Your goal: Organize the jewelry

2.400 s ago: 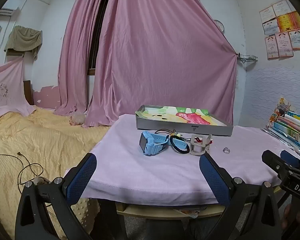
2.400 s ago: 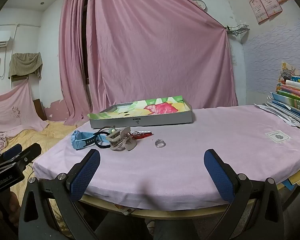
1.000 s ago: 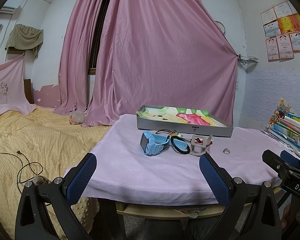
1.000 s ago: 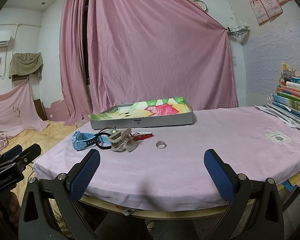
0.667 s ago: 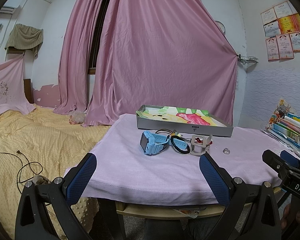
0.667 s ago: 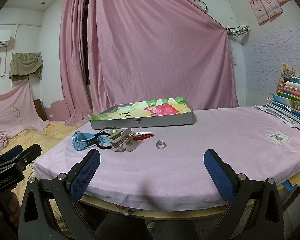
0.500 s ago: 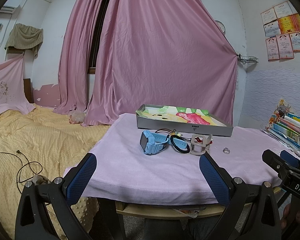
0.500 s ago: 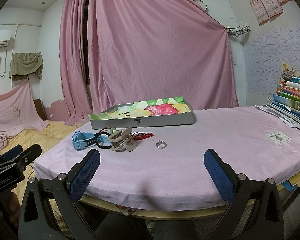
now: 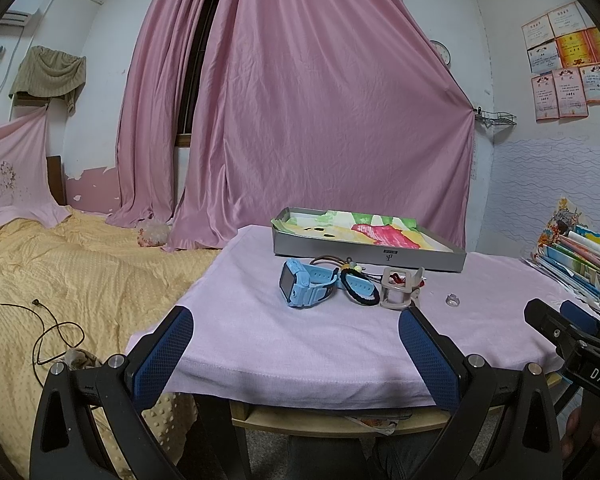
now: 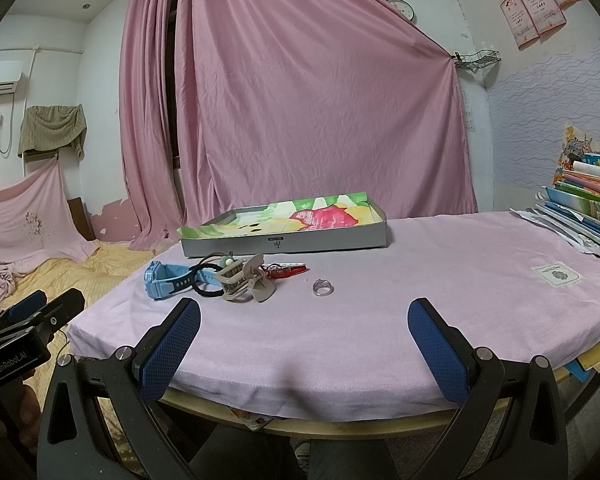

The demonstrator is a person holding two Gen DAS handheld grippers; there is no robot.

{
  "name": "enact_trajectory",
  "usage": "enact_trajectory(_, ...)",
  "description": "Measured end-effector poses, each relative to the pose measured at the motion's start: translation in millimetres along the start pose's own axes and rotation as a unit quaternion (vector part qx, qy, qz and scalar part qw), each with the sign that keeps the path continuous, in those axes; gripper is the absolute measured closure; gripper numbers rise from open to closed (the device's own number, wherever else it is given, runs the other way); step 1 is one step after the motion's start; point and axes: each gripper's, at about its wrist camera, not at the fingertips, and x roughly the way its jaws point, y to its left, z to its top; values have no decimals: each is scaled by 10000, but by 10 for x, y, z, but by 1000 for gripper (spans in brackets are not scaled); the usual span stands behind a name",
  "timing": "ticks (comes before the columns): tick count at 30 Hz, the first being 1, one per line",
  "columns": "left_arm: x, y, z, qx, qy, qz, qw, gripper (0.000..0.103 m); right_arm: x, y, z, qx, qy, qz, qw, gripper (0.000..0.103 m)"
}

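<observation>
Plastic watch point(image 9: 300, 288); round ring point(image 10: 323, 287); flat tray point(image 10: 284, 242).

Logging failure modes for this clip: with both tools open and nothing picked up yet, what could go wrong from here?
1. The ring is tiny and lies flat on soft cloth; wide pads may pinch fabric or flick it away.
2. The watch, hair tie and hair clip lie bunched together, touching; lifting one may drag its neighbours.
3. The tray sits behind that pile, so a reach could knock it.
</observation>
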Motion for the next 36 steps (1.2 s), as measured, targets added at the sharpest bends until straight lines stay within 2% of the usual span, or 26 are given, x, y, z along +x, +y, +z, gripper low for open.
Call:
enact_trajectory(16, 5, -16, -50, -1, 36, 0, 10000, 0, 0, 17, -51, 9, 33, -4, 10000, 1)
enact_trajectory(29, 158, 0, -87, -57, 180, 27, 9998, 0, 117, -26, -91, 47, 86, -18, 10000, 1)
enact_trajectory(36, 328, 35, -4, -51, 348, -5, 9994, 0, 184, -27, -7, -248, 24, -53, 9997, 1)
